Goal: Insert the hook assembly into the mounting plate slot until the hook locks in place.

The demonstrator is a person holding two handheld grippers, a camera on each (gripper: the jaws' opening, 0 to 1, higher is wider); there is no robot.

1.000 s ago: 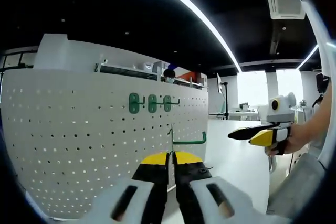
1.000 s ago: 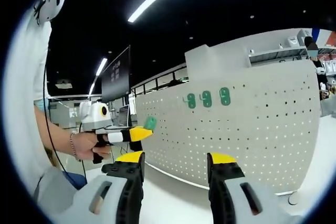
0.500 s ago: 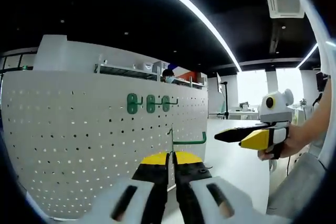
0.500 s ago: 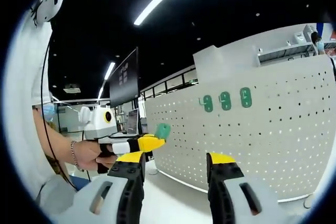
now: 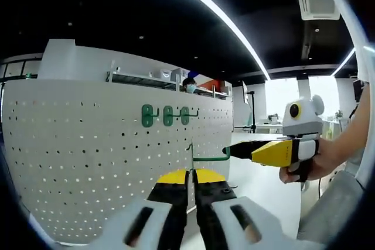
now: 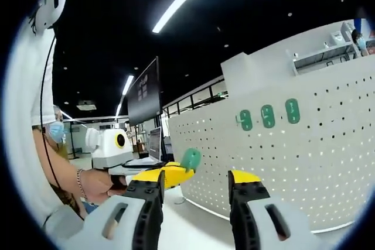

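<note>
Clenching green hook (image 5: pixel 210 157) in left gripper (image 5: pixel 191 175) before pegboard (image 5: pixel 88 162); right gripper (image 5: pixel 229 151) (released) now nearing hook tip, frame centre.

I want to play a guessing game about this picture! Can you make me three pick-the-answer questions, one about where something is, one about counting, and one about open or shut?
1. Where do the small green hook plates hang?
A. On the white board with holes
B. On the floor
C. On the ceiling light

2. How many small green hook plates hang in a row?
A. One
B. Three
C. Six

3. How are the left gripper's jaws?
A. Wide open
B. Shut on the long green metal hook
C. Shut on a cup

Answers: 1 A, they sit on the board's face. 2 B, three side by side. 3 B, the hook's stem rises from between the closed yellow tips.
</note>
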